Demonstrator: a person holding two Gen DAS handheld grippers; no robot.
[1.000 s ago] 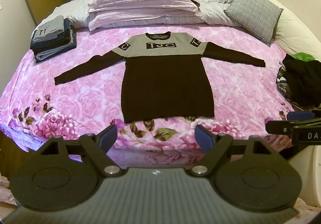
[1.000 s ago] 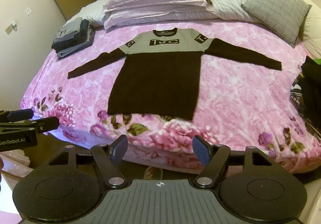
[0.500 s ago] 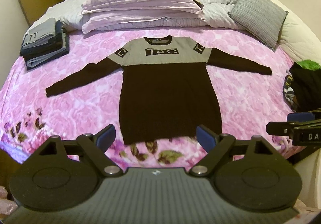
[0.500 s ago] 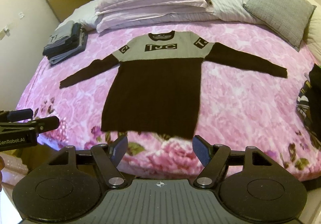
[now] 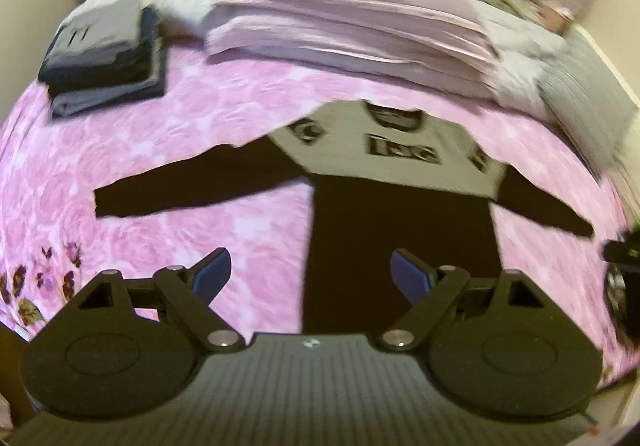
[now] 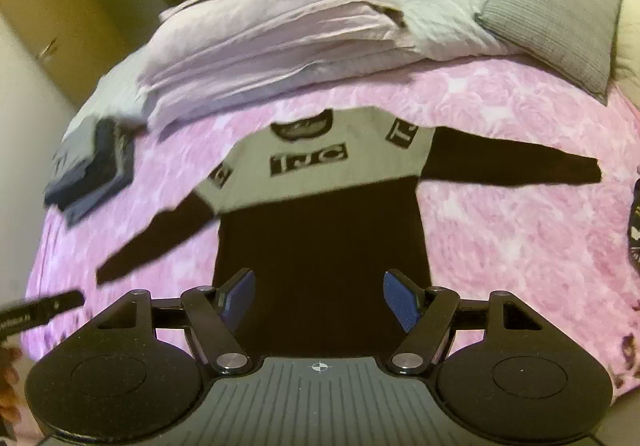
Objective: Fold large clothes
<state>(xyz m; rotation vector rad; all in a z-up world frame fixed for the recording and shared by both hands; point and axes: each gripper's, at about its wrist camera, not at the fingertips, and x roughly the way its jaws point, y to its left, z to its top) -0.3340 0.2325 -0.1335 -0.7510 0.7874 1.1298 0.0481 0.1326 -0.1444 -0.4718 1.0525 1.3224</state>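
Fingers of both the left gripper (image 5: pixel 310 276) and right gripper (image 6: pixel 318 300) were spread, empty, above the sweater (image 6: pixel 320 246); blurred approach risked bunching its near hem.

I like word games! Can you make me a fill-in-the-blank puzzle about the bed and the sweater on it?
1. The black and grey knit sweater lies flat with both sleeves spread ____.
2. The flowery bedspread under it is ____.
3. The stack of folded dark clothes lies ____ the sweater, not on it.
4. The right gripper holds ____.

Missing words: out; pink; beside; nothing
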